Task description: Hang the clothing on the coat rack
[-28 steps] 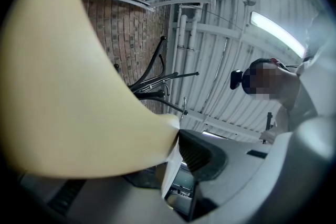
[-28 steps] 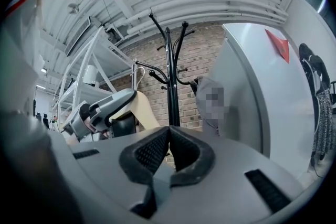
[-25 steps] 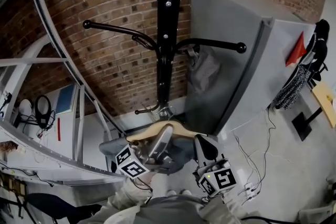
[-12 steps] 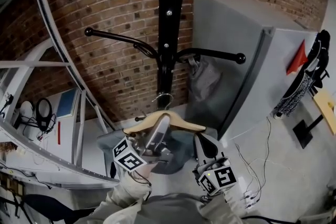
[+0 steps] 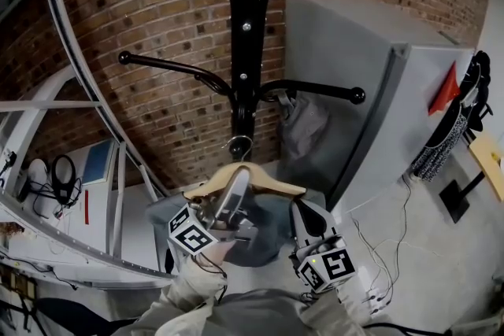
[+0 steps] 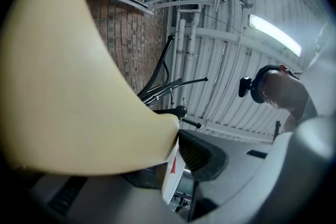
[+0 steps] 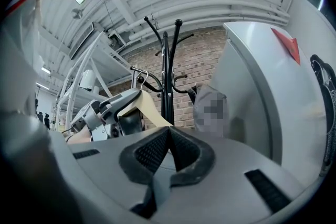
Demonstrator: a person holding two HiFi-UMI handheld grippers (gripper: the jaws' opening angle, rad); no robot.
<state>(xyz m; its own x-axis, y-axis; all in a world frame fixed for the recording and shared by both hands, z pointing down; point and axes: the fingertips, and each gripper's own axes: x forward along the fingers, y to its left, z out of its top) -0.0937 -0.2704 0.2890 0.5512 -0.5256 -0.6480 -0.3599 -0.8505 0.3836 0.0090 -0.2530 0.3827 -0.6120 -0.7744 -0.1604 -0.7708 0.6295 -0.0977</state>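
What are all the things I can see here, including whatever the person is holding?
coat rack: one, black, centre
brick wall: one, red-brown, behind the rack
wooden hanger: one, pale, below the rack's arms
garment: one, blue-grey, on the hanger
cloth item: one, grey, hanging from the rack's right arm
cabinet: one, grey, right
headphones: one pair, black, lower left
left tool: one, grey, clamped on the hanger
right tool: one, grey, jaws together, beside the garment

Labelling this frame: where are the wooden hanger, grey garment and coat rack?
wooden hanger (image 5: 274, 182), head view, right shoulder
grey garment (image 5: 265, 236), head view, fabric below hanger
coat rack (image 5: 246, 51), head view, black pole
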